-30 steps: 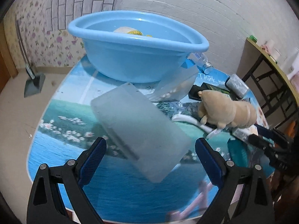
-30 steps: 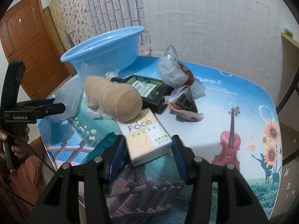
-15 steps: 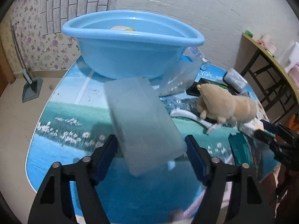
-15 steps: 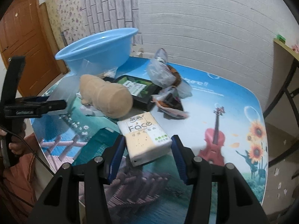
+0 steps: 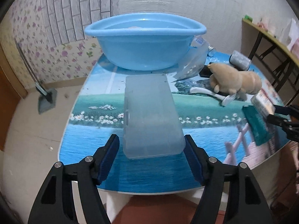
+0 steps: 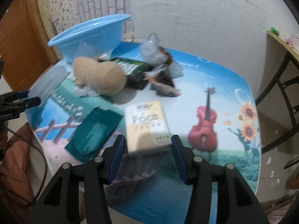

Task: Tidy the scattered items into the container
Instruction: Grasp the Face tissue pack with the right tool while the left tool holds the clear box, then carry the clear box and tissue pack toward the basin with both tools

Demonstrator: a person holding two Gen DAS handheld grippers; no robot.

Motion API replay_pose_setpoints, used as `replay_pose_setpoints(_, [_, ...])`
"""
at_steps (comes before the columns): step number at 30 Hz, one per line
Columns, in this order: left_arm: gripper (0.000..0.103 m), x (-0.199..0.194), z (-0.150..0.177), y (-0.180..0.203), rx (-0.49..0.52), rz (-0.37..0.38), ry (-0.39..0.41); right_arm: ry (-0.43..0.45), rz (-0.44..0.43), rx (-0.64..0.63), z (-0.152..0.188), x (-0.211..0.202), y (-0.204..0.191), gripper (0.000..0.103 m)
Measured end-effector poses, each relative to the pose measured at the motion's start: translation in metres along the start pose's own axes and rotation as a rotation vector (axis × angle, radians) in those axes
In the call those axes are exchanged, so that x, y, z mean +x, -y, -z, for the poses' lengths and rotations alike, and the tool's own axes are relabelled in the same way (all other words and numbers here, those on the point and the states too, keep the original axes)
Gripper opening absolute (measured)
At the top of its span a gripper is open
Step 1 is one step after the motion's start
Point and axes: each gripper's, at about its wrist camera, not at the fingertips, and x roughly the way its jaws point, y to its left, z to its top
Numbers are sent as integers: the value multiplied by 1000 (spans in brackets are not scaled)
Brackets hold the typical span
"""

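Note:
A light blue basin (image 5: 143,43) stands at the far side of the table; it also shows in the right wrist view (image 6: 87,35). My left gripper (image 5: 151,155) is shut on a frosted clear plastic box (image 5: 149,115), held level and pointing at the basin. My right gripper (image 6: 147,153) is shut on a cream tissue pack marked "Face" (image 6: 147,125), just above the table. A tan plush toy (image 5: 237,82) lies at the right; it also shows in the right wrist view (image 6: 99,78).
A green packet (image 6: 95,132) lies left of the tissue pack. A black box (image 6: 134,69), clear bags (image 6: 155,48) and wrappers (image 6: 164,87) are piled behind the plush. A white spoon (image 5: 209,93) lies by the plush. A shelf (image 5: 269,35) stands at the right.
My left gripper closed on the clear box, which swung from tilted to straight ahead. My right gripper pulled back with the tissue pack, away from the plush.

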Motion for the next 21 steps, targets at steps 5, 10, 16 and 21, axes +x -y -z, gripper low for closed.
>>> replay_pose_setpoints(5, [72,8,-8,3,-1,7,10,-7,-3,-31,1,2,-12,50])
replay_pose_setpoints(10, [74,24,-18,5,-16,-5,-3,3,-13,17,-2,2,-2,50])
replay_pose_setpoints(16, [80,28,-20,5,-11,-8,19,28,-10,28,-2,-1,5,50])
replay_pose_setpoints(21, [82,31,-21,3,-17,-13,43,60,-11,1,-6,8,6,51])
